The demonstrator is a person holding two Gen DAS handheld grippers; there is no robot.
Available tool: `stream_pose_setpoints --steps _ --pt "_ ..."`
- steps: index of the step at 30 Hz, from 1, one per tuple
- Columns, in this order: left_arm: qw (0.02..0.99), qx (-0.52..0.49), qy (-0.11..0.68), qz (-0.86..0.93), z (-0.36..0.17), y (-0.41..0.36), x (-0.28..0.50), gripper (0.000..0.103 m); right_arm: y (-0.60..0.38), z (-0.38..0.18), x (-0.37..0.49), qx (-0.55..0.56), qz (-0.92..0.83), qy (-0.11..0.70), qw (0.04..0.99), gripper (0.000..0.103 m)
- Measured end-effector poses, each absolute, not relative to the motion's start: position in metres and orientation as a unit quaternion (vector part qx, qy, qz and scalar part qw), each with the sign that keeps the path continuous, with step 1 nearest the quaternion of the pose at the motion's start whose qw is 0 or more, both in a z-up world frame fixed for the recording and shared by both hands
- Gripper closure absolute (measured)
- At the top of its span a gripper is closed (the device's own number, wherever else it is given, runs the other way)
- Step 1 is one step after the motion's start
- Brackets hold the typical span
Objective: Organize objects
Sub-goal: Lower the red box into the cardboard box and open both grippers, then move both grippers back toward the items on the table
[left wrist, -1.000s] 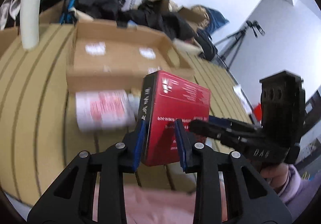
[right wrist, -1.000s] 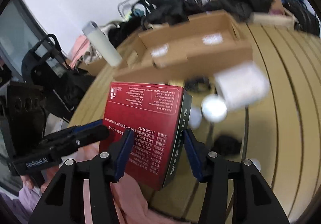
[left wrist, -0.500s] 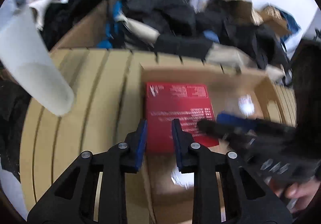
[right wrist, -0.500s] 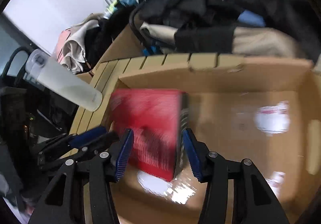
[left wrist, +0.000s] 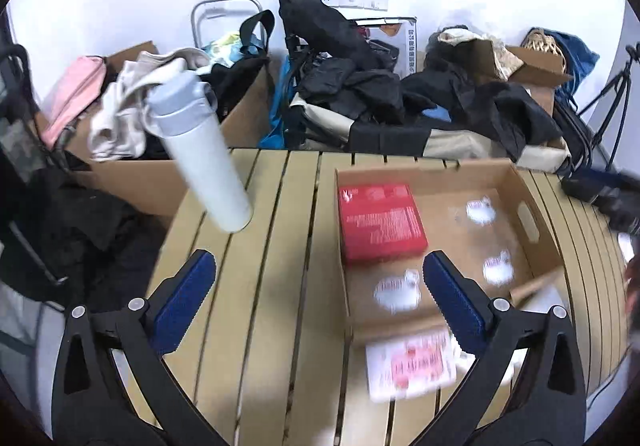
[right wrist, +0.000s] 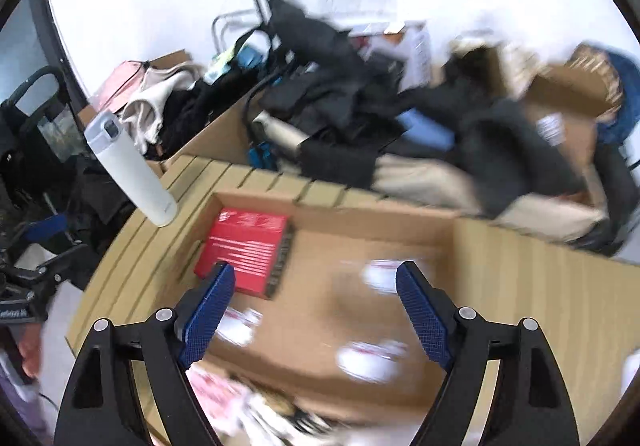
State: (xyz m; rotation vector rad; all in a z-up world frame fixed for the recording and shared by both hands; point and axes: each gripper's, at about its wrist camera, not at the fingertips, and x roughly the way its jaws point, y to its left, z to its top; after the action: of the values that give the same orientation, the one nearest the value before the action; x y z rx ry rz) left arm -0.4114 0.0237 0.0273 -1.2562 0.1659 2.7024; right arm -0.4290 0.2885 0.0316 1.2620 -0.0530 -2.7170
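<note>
Slatted table [left wrist: 276, 286], red box [left wrist: 380, 220] in carton [left wrist: 532, 214]

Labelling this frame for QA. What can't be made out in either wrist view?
- Print on the flat red carton in the open cardboard box: too small, both views.
- White-and-red packet on the slatted table: motion blur in the left wrist view, smeared behind the left pad in the right.
- White stickers on the box floor: blurred.
- Person's hand: cut by the picture's edge, right wrist view.
</note>
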Motion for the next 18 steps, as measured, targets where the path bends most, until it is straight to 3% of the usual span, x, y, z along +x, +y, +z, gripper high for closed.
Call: stream_pose_setpoints --steps 9,18 --pt "0.058 -0.344 0.05 0.936 0.087 0.021 -0.281 0.0 0.309 0.094 -0.291 0.368 -0.927 -0.017 0.07 0.017" --pt "0.065 -0.312 -0.004 0.948 0.061 0.008 -0.105 0.0 0.265 0.062 -0.093 0.297 -0.951 0.062 0.063 0.017"
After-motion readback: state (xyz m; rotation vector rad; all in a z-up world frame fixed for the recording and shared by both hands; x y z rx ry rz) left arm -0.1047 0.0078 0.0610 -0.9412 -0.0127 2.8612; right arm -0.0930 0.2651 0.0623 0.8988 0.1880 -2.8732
